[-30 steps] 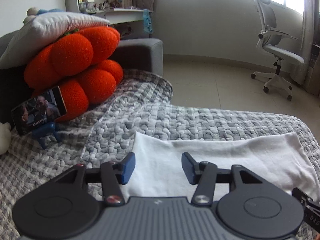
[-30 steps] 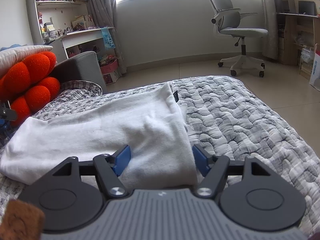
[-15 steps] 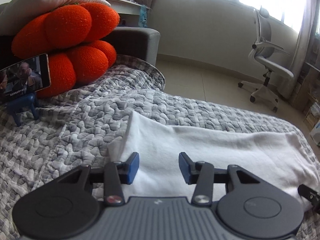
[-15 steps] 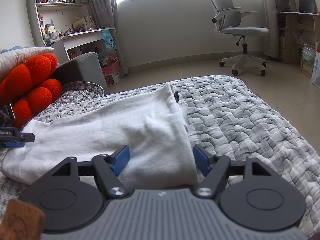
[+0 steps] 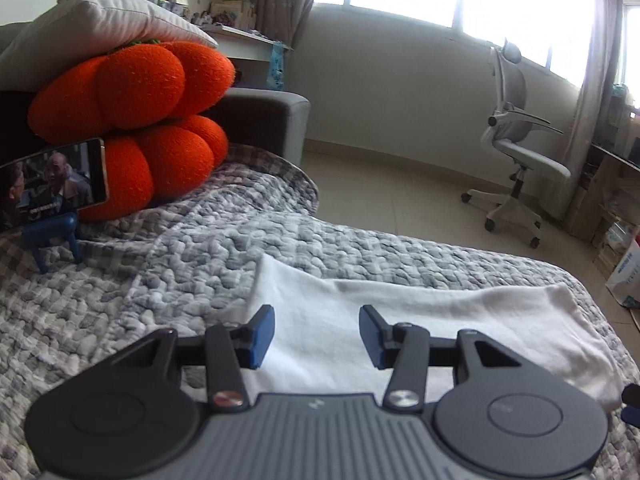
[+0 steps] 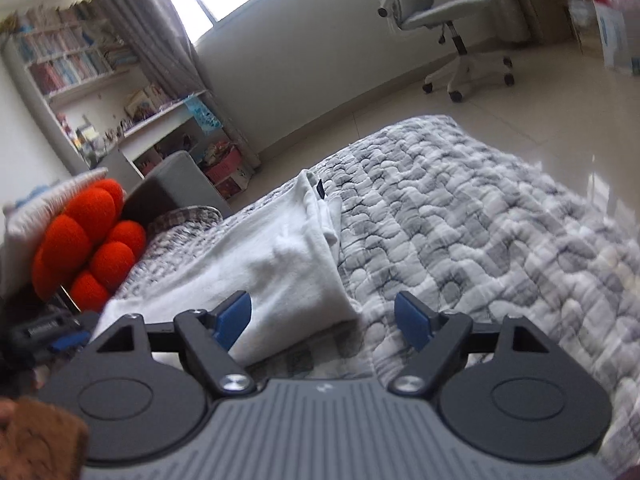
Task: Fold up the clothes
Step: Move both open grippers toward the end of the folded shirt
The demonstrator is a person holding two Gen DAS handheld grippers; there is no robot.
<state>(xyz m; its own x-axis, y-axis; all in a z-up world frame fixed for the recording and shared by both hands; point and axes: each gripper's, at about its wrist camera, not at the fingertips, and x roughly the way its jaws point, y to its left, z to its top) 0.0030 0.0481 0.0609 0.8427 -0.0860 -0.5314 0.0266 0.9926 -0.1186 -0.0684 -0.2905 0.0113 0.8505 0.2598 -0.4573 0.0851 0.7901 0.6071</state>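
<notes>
A white garment (image 5: 420, 320), folded into a long band, lies across the grey quilted bed (image 5: 180, 280). My left gripper (image 5: 316, 334) hovers low over the band's left end with its blue pads apart and nothing pinched. In the right wrist view the same garment (image 6: 260, 260) runs away to the left. My right gripper (image 6: 324, 314) sits at its near right corner, rolled to one side. Its jaws are opening, the cloth corner lies between them, and neither pad presses on it.
An orange pumpkin cushion (image 5: 132, 128) under a white pillow (image 5: 100, 36) leans at the bed's head. A phone (image 5: 52, 186) on a blue stand stands beside it. Tiled floor and a grey office chair (image 5: 520, 148) lie beyond the bed's far edge.
The right gripper has rolled, so its view now tilts, and its jaws have spread wider at the garment's corner. The left gripper has shifted a little over the garment's left end.
</notes>
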